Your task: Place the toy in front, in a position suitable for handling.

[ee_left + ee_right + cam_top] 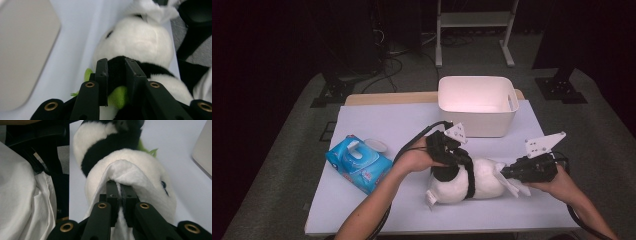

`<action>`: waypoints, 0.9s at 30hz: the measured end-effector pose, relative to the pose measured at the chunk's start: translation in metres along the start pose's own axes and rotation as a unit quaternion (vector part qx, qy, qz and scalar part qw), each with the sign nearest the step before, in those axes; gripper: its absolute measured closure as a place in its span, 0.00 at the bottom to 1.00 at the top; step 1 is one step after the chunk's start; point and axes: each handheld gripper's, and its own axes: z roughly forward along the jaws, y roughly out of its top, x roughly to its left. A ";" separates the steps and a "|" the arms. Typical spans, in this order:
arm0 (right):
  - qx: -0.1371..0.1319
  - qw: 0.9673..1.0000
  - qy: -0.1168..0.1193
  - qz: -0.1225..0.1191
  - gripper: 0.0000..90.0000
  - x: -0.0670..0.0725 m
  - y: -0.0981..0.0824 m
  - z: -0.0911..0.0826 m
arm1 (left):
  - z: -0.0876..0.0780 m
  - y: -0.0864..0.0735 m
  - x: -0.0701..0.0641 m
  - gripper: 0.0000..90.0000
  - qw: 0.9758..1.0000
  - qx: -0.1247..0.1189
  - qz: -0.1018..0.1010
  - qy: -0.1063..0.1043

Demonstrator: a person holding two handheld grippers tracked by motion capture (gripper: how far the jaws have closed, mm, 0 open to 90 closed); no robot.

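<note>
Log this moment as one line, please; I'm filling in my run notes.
left gripper: shut on panda plush black arm | right gripper: shut on white wipe against plush head | white bin: behind

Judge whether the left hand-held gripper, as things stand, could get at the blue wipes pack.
Probably not yet: the left hand-held gripper is shut on the panda toy. The wipes pack lies unobstructed beside that forearm.

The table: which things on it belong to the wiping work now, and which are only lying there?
In use:
- panda plush toy, gripped by the left tongs
- white wipe, pinched in the right tongs, lying on the panda

Lying about:
- blue wet-wipes pack
- white bin
</note>
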 end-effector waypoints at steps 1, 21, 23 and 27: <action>0.000 1.000 0.004 -0.001 0.96 -0.001 0.000 0.003 | -0.003 0.001 0.000 0.82 1.000 -0.002 0.003 0.002; 0.044 0.999 -0.004 -0.015 0.96 -0.015 0.032 0.027 | -0.009 -0.016 -0.029 0.80 0.999 0.002 0.047 -0.020; 0.041 0.999 0.003 -0.011 0.96 -0.014 0.029 0.028 | -0.008 -0.014 -0.027 0.81 0.999 0.001 0.043 -0.010; 0.038 0.999 0.003 -0.009 0.96 -0.011 0.025 0.026 | -0.008 -0.007 -0.023 0.81 0.999 0.006 0.048 -0.006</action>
